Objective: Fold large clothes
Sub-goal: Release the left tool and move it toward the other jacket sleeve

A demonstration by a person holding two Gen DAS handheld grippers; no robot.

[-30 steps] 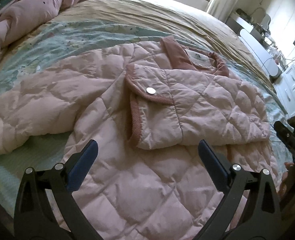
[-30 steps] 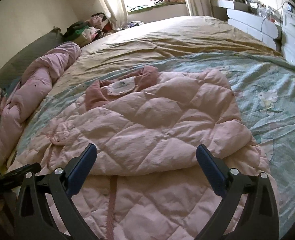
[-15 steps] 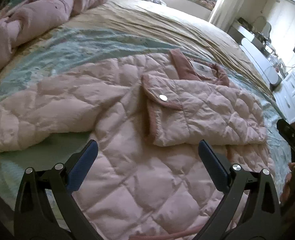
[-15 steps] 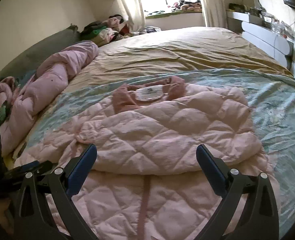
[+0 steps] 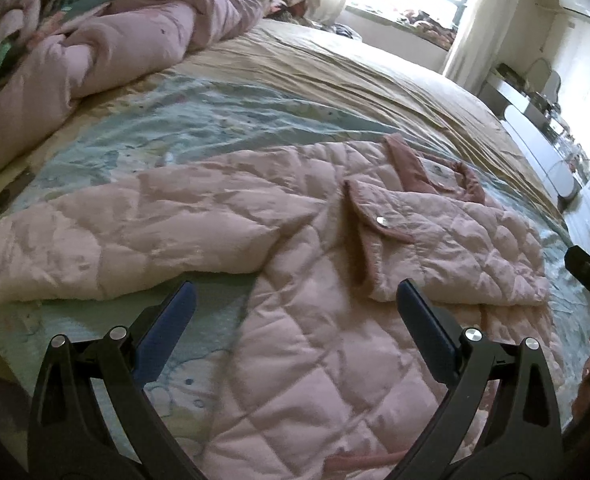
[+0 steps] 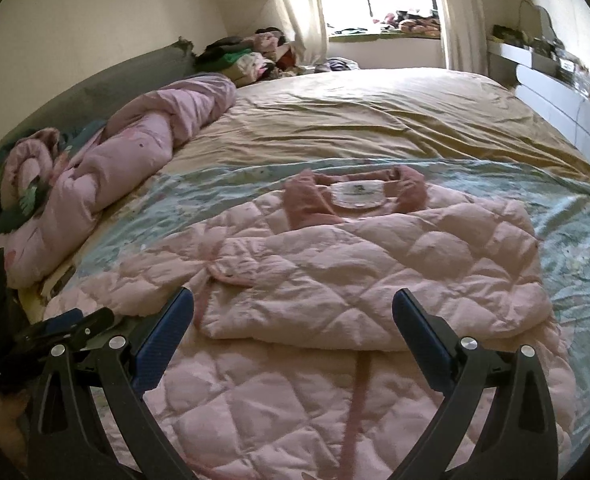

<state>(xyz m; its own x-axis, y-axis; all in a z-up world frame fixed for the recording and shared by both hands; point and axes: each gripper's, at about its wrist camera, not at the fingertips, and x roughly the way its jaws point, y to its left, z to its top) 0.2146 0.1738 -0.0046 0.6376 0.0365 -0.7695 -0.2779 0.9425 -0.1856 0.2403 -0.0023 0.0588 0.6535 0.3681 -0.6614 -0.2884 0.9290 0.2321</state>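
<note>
Pink quilted jacket (image 5: pixel 319 360) laid front-up on the patterned bedspread (image 5: pixel 199 128), collar (image 6: pixel 311 200) toward 12 o'clock. In the right wrist view the right sleeve (image 6: pixel 375 280) lies folded across the chest, its snap-buttoned cuff (image 5: pixel 375 220) at centre in the left wrist view. The left sleeve (image 5: pixel 135 236) lies unfolded, stretched toward 9 o'clock in the left wrist view.

Left gripper (image 5: pixel 293 320): jaws spread wide, holding nothing, poised above the jacket's lower body near the armpit of the unfolded sleeve. Right gripper (image 6: pixel 293 320): likewise fully spread and empty, over the hem side at 6 o'clock; the left gripper shows at its 8 o'clock edge.

Change over the last second: both cameras have pulled back and up, so that more of the bed and the bundled pink duvet (image 6: pixel 107 184) at 10 o'clock has come into view; the left view has swung toward the outstretched sleeve. The jacket's own arrangement has not altered.

Interpretation: the first sleeve fold appears finished and released. The left-hand tool is probably repositioning for the remaining sleeve, which would be carried across toward 3 o'clock before the body is folded.
</note>
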